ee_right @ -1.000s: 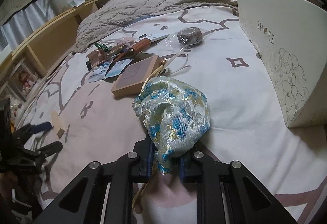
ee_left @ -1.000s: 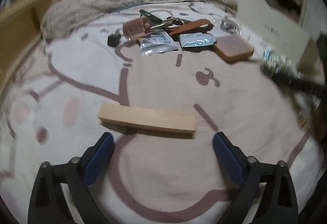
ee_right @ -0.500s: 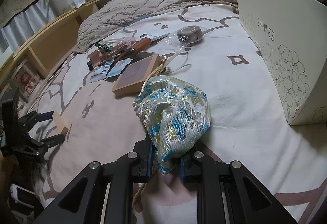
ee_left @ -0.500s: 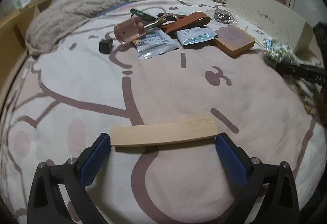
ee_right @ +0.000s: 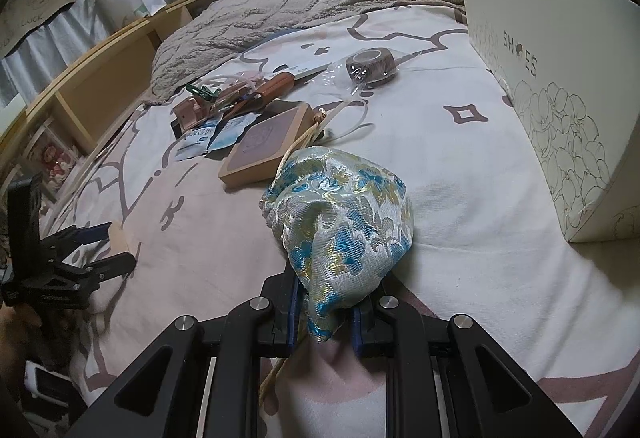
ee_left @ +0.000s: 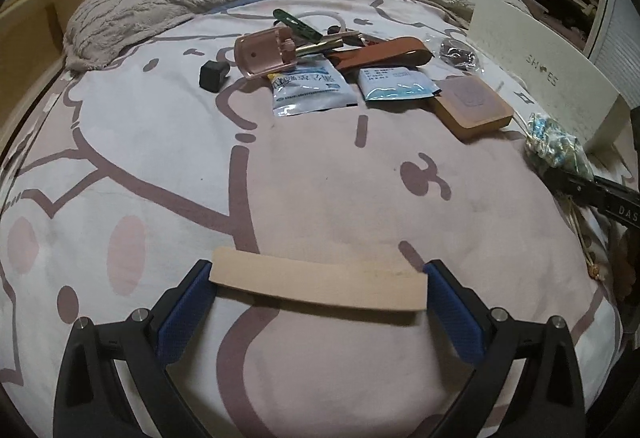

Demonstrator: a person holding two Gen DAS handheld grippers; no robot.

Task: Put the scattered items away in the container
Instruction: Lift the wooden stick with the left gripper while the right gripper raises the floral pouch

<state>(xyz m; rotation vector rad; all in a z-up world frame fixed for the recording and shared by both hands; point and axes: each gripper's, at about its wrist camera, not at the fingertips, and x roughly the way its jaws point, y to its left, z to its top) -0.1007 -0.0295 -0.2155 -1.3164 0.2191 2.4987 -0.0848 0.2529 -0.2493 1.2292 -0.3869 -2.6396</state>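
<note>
Open bedspread: we see bare pink-and-white cartoon-print bedspread (ee_left: 304, 174) between the left gripper (ee_left: 320, 302) and the clutter, free to cross.
Clutter at 12 o'clock: a heap of foil sachets, a brown leather strap and a flat tan wooden box (ee_left: 472, 110) blocks the far middle.
3 o'clock wall: the tall white cardboard shoe box (ee_right: 560, 110) walls the right gripper's (ee_right: 326, 312) side.
9 o'clock edge: we note the light wooden shelf unit (ee_right: 104, 78).
</note>
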